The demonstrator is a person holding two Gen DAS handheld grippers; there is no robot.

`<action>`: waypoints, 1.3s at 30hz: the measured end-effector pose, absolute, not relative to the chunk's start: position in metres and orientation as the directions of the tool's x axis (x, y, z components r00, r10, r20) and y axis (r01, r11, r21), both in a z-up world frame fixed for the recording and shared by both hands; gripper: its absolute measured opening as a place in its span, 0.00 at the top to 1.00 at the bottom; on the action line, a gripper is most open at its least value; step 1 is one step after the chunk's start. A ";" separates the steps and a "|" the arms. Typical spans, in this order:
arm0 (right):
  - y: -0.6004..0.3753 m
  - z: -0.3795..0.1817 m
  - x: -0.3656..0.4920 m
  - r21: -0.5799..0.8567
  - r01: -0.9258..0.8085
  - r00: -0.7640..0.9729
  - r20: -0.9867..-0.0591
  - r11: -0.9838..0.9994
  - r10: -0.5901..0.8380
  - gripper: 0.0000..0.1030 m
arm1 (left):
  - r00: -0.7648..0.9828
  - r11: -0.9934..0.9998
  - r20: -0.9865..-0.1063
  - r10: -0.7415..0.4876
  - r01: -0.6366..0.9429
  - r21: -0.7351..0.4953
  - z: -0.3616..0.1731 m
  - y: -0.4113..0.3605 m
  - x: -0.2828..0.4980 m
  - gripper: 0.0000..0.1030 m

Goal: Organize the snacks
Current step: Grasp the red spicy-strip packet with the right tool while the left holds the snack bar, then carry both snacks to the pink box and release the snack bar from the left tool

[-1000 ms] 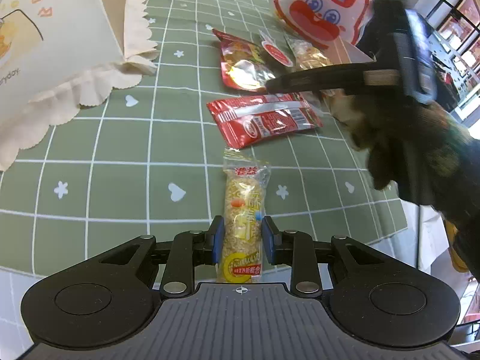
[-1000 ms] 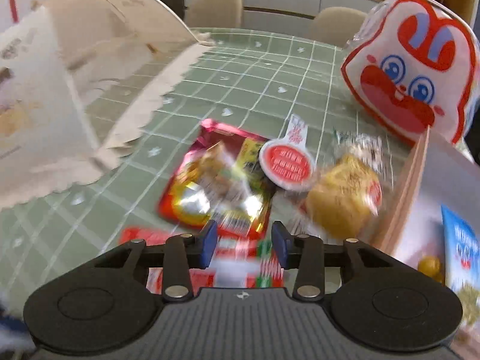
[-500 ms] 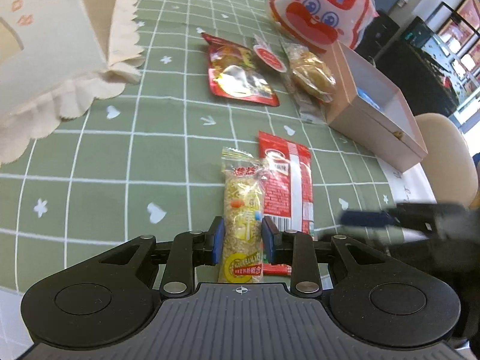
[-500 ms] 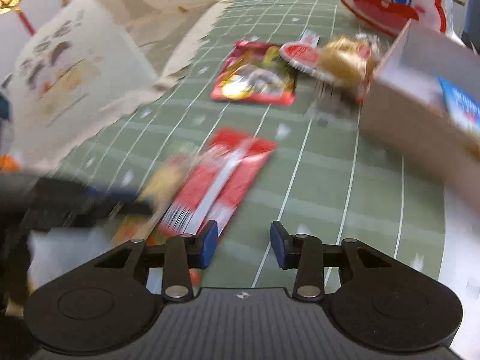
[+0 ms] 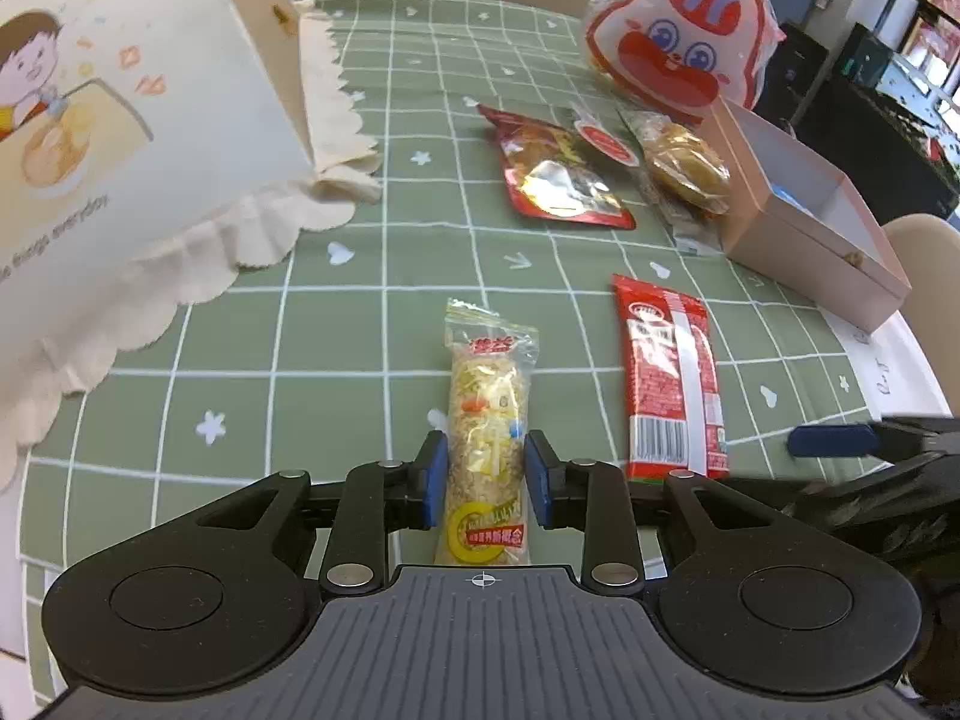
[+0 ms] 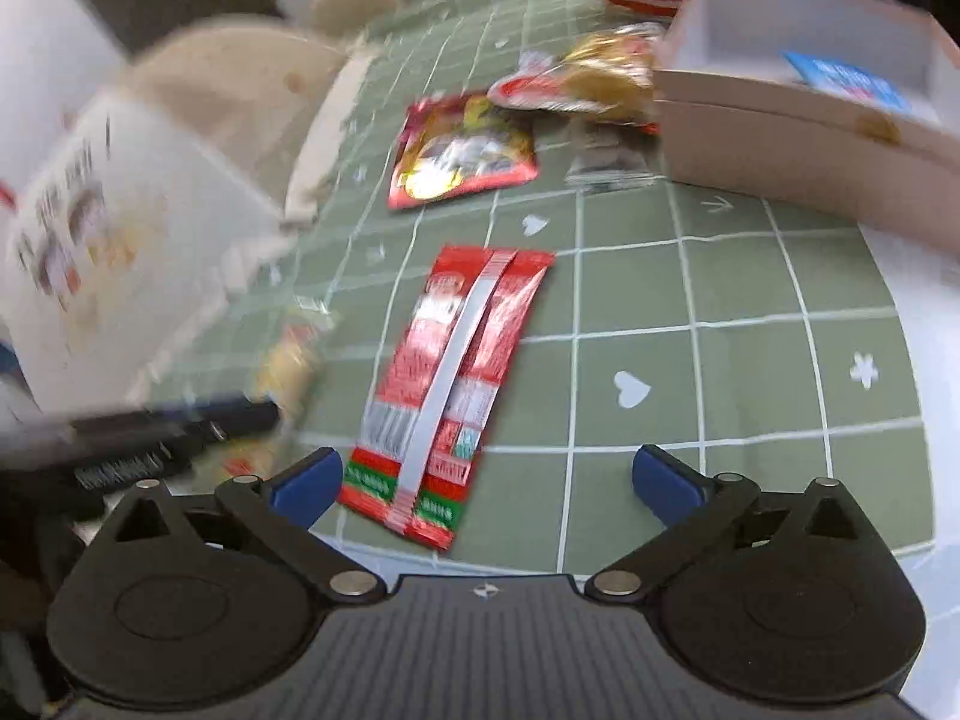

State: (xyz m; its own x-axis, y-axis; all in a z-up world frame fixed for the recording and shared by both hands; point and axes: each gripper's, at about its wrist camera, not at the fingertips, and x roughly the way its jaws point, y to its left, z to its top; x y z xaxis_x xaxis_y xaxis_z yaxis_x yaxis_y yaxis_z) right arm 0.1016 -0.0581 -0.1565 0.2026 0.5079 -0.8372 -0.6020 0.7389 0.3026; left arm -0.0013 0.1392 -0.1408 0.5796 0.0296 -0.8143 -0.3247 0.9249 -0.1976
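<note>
On the green checked tablecloth (image 5: 372, 324) covering the bench, a clear-wrapped cereal bar (image 5: 487, 420) is clamped between the blue pads of the left gripper (image 5: 486, 480), its jaws closed narrowly against the wrapper's sides. Just beside it, to the right, a long red snack packet (image 5: 669, 378) lies flat. The right gripper (image 6: 483, 483) is held low over the near end of that red snack packet (image 6: 456, 372), its jaws spread wide and nothing gripped; the view is blurred. Farther back, a red foil pouch (image 5: 555, 171) and a wrapped golden pastry (image 5: 684, 165) are seen next to an open pink box (image 5: 804, 228). A rabbit-face bag (image 5: 678, 30) stands behind the box, and a cream cartoon-printed bag (image 5: 138, 120) occupies the left.
</note>
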 end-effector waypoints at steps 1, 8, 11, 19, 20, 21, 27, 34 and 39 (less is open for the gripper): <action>-0.049 -0.156 0.100 0.267 -0.625 0.208 -0.849 0.734 0.485 0.01 | 0.573 0.921 -0.819 0.019 -0.330 -0.209 -0.142 0.141 -0.003 0.68; -0.010 -0.156 0.104 0.197 -0.570 0.331 -0.833 0.798 0.443 0.13 | 0.551 0.940 -0.833 0.047 -0.307 -0.150 -0.148 0.132 -0.011 0.67; 0.009 -0.157 0.095 0.067 -0.606 0.407 -0.830 0.793 0.381 0.32 | 0.552 0.942 -0.833 0.037 -0.298 -0.155 -0.148 0.135 -0.014 0.67; -0.010 -0.152 0.078 -0.007 -0.630 0.435 -0.832 0.777 0.345 0.40 | 0.550 0.941 -0.835 0.027 -0.297 -0.165 -0.148 0.137 -0.012 0.66; -0.019 -0.152 0.077 -0.017 -0.620 0.444 -0.832 0.784 0.333 0.40 | 0.549 0.940 -0.835 0.028 -0.299 -0.165 -0.148 0.137 -0.012 0.66; -0.029 -0.152 0.077 -0.025 -0.608 0.452 -0.833 0.794 0.319 0.40 | 0.549 0.940 -0.835 0.029 -0.300 -0.164 -0.148 0.137 -0.012 0.66; -0.082 -0.152 0.077 -0.057 -0.528 0.500 -0.827 0.847 0.256 0.40 | 0.551 0.950 -0.832 0.062 -0.289 -0.120 -0.149 0.129 -0.011 0.67; -0.116 -0.144 0.076 -0.012 -0.476 0.519 -0.811 0.879 0.270 0.41 | 0.564 0.959 -0.825 -0.036 -0.214 -0.188 -0.145 0.120 -0.010 0.68; -0.144 -0.113 0.078 0.044 -0.436 0.548 -0.779 0.899 0.304 0.41 | 0.613 0.966 -0.774 -0.157 -0.069 -0.251 -0.117 0.090 0.002 0.68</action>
State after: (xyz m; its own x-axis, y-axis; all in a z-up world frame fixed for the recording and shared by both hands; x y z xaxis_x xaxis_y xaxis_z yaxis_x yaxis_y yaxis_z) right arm 0.0781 -0.1441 -0.1125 0.5484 0.3042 -0.7790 -0.4363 0.8987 0.0438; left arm 0.0022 0.0901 -0.1170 0.6128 -0.1572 -0.7744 -0.0691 0.9656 -0.2507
